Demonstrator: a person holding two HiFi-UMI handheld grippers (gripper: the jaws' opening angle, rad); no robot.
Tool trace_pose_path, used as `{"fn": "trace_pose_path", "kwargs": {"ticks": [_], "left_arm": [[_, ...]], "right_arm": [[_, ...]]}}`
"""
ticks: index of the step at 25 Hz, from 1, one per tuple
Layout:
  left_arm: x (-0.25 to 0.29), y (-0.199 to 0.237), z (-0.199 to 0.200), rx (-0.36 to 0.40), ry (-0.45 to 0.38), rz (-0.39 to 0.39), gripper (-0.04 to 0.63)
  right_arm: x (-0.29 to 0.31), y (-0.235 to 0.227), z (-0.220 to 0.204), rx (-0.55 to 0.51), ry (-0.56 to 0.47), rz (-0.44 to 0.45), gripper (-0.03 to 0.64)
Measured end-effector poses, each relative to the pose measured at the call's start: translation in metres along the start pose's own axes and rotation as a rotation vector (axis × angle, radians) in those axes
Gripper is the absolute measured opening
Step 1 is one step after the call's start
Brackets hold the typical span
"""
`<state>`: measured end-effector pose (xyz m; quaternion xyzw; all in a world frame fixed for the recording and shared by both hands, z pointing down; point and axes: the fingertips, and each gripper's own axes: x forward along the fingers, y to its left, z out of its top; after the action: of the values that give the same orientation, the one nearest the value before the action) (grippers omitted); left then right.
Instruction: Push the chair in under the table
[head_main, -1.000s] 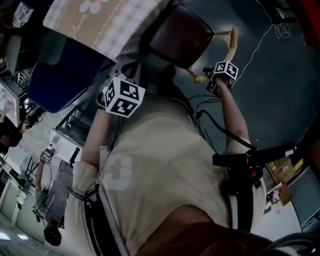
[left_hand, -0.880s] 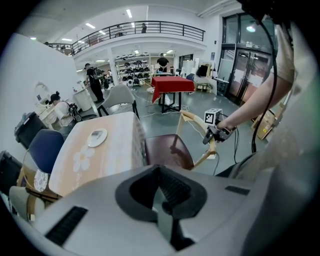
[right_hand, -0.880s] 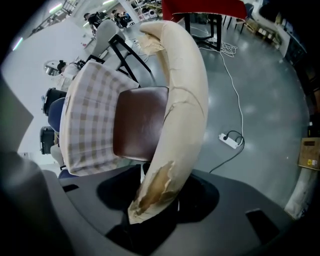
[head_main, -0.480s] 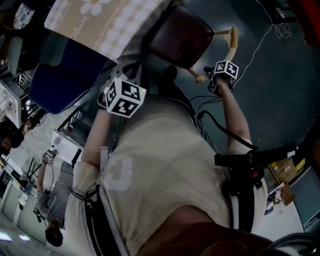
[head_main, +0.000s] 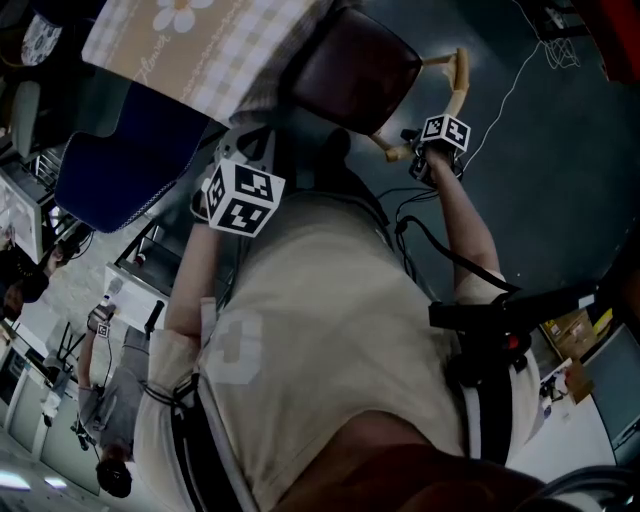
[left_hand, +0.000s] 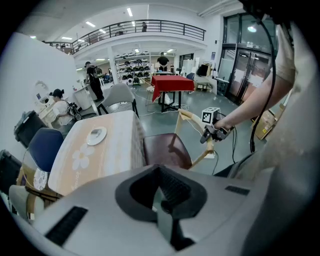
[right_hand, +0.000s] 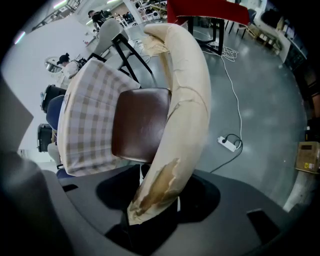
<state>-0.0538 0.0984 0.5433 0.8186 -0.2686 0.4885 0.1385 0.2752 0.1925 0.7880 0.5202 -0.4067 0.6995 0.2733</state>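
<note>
The chair has a dark red seat (head_main: 355, 70) and a curved pale wooden backrest (head_main: 457, 85). Its seat front sits under the edge of the table (head_main: 200, 45), which wears a beige checked cloth. My right gripper (head_main: 412, 152) is shut on the lower end of the backrest (right_hand: 185, 100), whose worn tip fills the gap between the jaws (right_hand: 150, 200). The left gripper (head_main: 250, 150) hangs close to my body, left of the chair, shut with nothing in it (left_hand: 161, 200). In the left gripper view the right gripper (left_hand: 210, 134) shows on the backrest beside the seat (left_hand: 165, 150).
A blue chair (head_main: 120, 150) stands at the table's left side. A white power strip (right_hand: 230, 142) with its cable lies on the grey floor right of the chair. A red-covered table (left_hand: 172, 82) and several people are farther back. A cardboard box (head_main: 560, 335) sits at right.
Only the head view has shifted slightly; the chair and both grippers keep their places relative to the table.
</note>
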Motion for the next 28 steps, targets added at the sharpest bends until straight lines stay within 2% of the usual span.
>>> {"fn": "trace_pose_path", "kwargs": {"ticks": [4,8,15,21,25,28], "left_arm": [[0.003,0.000,-0.002,-0.005,-0.001,-0.011,0.008],[0.007,0.014,0.025,-0.022,-0.003,0.014,0.008],[0.008,-0.003,-0.001,-0.005,0.014,-0.029,0.008],[0.015,0.002,0.041,-0.007,-0.002,-0.027,0.008],[0.008,0.006,0.004,-0.019,0.003,-0.020,0.008],[0.009,0.005,-0.001,-0.024,-0.003,-0.019,0.008]], "right_arm": [[0.001,-0.002,0.000,-0.002,-0.007,-0.009,0.230],[-0.001,0.007,0.030,-0.034,0.000,-0.002,0.235],[0.010,0.001,-0.003,-0.027,0.008,-0.030,0.240],[-0.012,-0.005,0.029,-0.036,0.013,-0.040,0.242],[0.005,0.004,0.002,-0.037,0.018,-0.052,0.245],[0.008,0.002,-0.002,-0.042,0.028,-0.061,0.249]]}}
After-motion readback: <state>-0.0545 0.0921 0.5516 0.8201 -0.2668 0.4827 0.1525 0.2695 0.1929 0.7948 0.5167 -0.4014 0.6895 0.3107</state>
